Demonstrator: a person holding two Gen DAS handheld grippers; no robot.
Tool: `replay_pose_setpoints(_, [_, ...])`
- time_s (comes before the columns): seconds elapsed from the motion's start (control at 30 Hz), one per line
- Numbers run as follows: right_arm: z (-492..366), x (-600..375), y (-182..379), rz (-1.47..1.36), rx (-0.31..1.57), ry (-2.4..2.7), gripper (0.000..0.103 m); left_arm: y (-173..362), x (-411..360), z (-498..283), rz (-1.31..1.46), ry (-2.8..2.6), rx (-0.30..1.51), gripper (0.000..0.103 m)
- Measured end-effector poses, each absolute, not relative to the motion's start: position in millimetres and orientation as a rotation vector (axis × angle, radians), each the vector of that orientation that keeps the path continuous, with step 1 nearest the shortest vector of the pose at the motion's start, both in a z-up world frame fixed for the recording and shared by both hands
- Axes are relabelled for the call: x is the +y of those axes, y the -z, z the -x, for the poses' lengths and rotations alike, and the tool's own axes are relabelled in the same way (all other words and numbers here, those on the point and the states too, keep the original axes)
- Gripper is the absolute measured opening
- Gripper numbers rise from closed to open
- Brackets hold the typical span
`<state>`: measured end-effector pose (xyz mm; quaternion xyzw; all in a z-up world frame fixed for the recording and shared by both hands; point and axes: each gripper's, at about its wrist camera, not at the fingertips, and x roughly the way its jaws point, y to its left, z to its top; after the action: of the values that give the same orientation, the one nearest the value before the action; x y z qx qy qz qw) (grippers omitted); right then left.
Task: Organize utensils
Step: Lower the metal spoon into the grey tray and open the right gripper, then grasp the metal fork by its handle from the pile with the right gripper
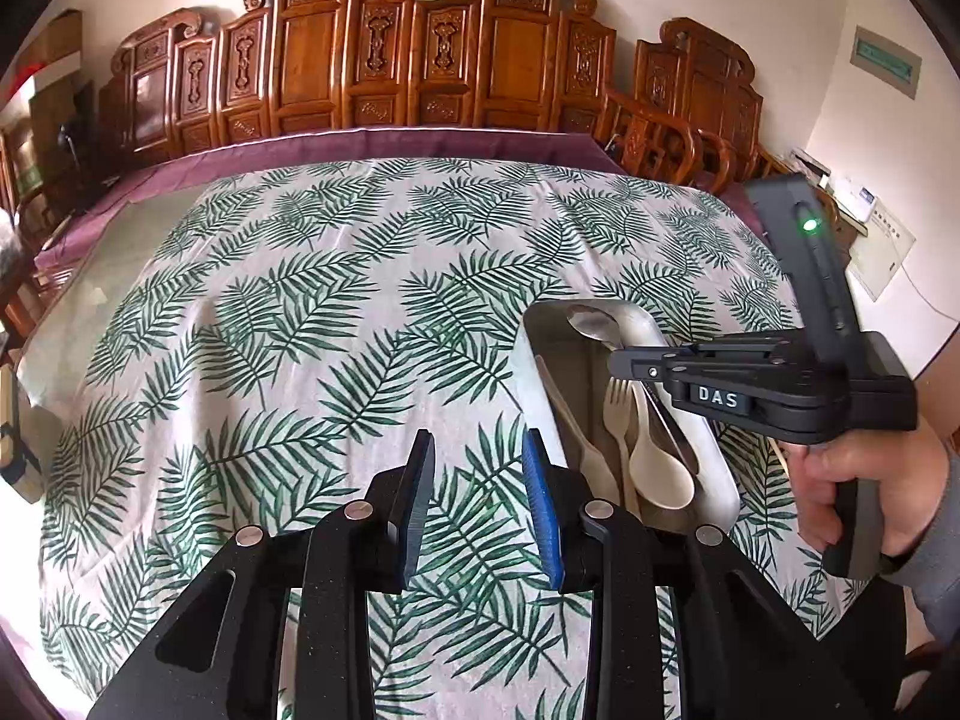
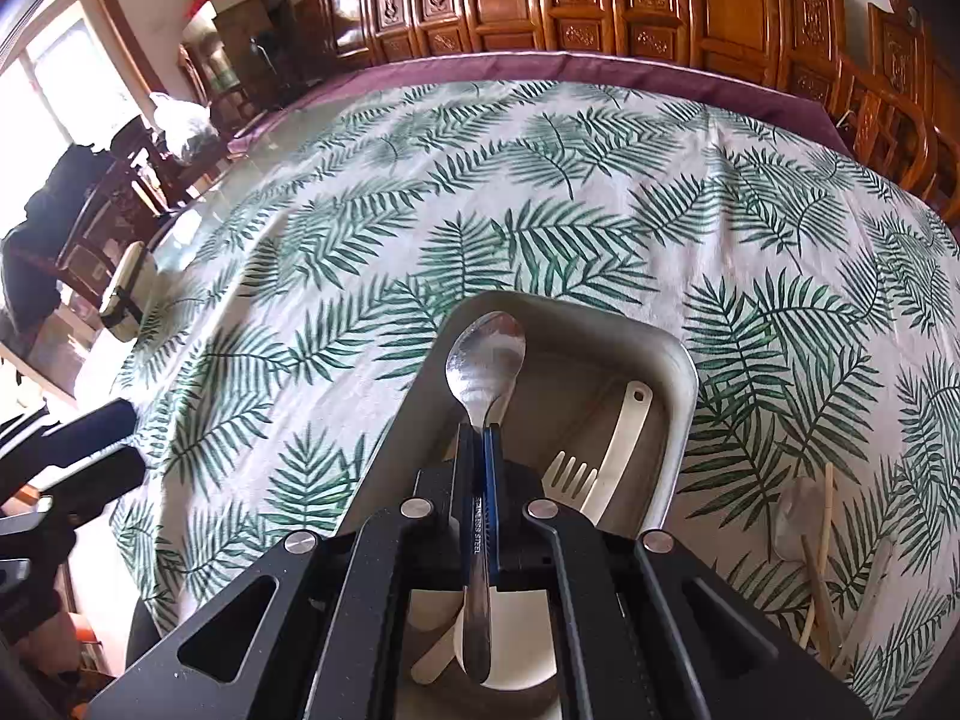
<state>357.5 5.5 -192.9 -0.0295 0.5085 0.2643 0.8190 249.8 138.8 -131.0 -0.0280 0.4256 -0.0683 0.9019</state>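
A grey-beige tray (image 1: 714,468) lies on the leaf-print tablecloth and holds a cream fork (image 1: 618,402), a cream spoon (image 1: 657,474) and another pale utensil. Over the tray (image 2: 684,372), my right gripper (image 2: 478,429) is shut on the handle of a steel spoon (image 2: 486,360), whose bowl points forward above the tray's far end. The left wrist view shows that right gripper (image 1: 612,360) reaching in from the right with the steel spoon (image 1: 585,321). My left gripper (image 1: 478,438) is open over bare cloth just left of the tray, with nothing between its fingers.
Wooden chopsticks (image 2: 825,540) and a clear wrapper lie on the cloth to the right of the tray. A hand (image 1: 864,492) holds the right gripper's grip. Carved wooden chairs (image 1: 420,60) line the table's far side. A pale device (image 2: 129,288) sits at the left table edge.
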Motion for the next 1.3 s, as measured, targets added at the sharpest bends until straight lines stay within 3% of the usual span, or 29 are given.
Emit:
replay_pose_setpoints(0.7, [-335, -21, 187, 0.123, 1.030, -0.561, 0.006, 123, 120, -243, 0.032, 0.166, 0.870, 0.028])
replay_pose_setpoints(1.23, [-264, -142, 165, 0.113, 0.980, -0.446, 0.007, 120, 48, -240, -0.011, 0.282, 0.875, 0.028])
replay_pose_setpoints(1.3, [-260, -158, 168, 0.100, 0.983, -0.420, 0.010, 122, 39, -240, -0.015, 0.297, 0.880, 0.033])
